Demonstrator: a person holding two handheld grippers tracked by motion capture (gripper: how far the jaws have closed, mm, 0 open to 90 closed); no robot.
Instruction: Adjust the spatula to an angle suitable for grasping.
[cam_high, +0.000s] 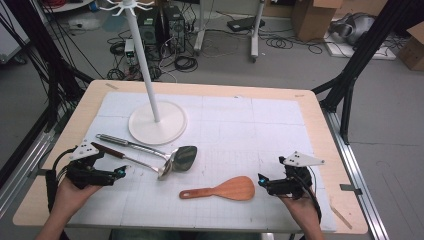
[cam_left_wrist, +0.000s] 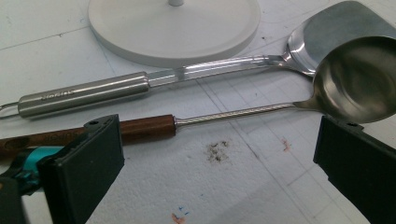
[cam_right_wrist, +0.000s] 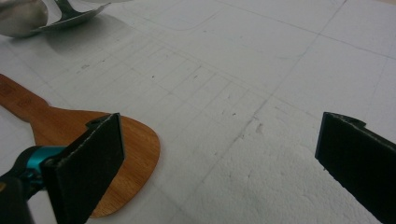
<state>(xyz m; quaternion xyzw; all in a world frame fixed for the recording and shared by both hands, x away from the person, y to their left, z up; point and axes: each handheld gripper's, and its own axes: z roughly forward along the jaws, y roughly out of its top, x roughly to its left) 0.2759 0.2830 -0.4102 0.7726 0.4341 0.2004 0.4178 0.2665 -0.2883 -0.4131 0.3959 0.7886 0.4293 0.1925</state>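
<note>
The ladle (cam_left_wrist: 224, 114) lies on the white mat (cam_high: 240, 125) at the bench's left middle, its brown handle just ahead of the left gripper (cam_high: 121, 171), whose jaws stand wide apart with nothing between them; its bowl rests against the blade of the steel spatula (cam_high: 150, 149), which lies just behind it; behind both stands the round base of the white rack (cam_high: 157, 122); the wooden spatula (cam_high: 222, 190) lies just beside the right gripper (cam_high: 261, 179), jaws also apart and empty.
</note>
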